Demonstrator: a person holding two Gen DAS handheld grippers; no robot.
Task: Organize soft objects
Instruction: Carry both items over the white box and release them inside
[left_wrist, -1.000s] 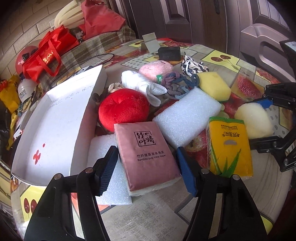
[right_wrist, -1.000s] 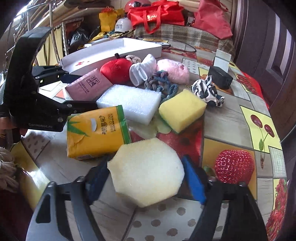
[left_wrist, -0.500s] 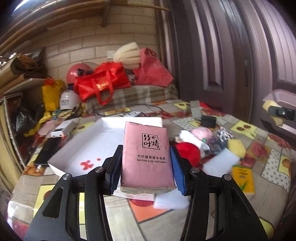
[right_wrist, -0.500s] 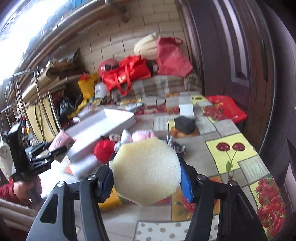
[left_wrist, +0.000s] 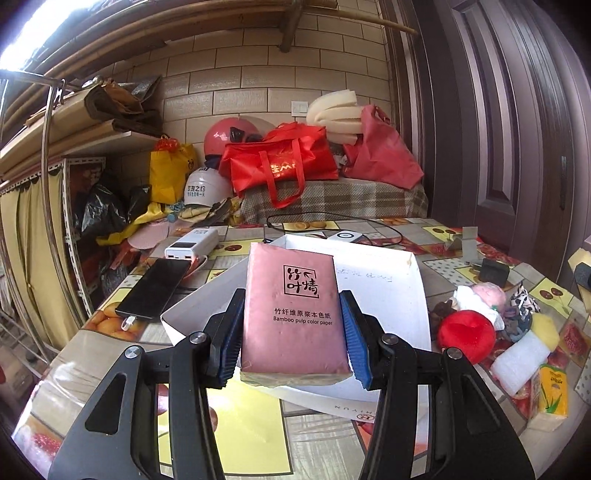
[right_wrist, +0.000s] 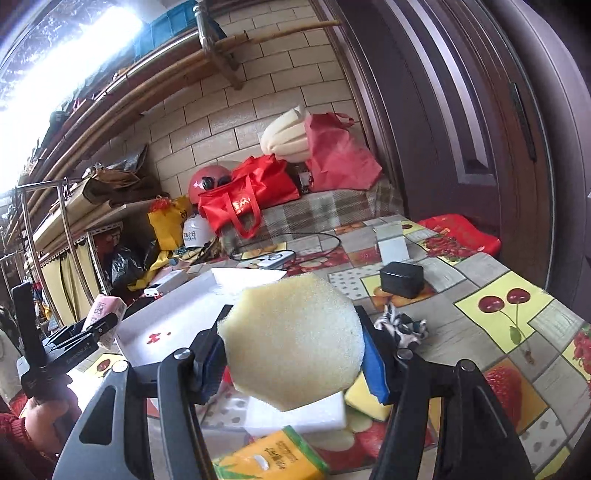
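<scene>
My left gripper is shut on a pink tissue pack and holds it in the air above the near edge of the open white box. My right gripper is shut on a pale yellow round sponge, lifted above the table. The left gripper with the pink pack also shows at the left of the right wrist view. On the table lie a red plush, a white foam block, a yellow tissue pack, a yellow sponge and a pink puff.
A phone and a white power bank lie left of the box. A black adapter and a zebra-print cloth sit on the table's right side. Red bags and helmets are piled behind.
Both grippers closed on their objects and lifted them off the table. The left one carried the pink pack up and left over the box; the right one raised the sponge.
</scene>
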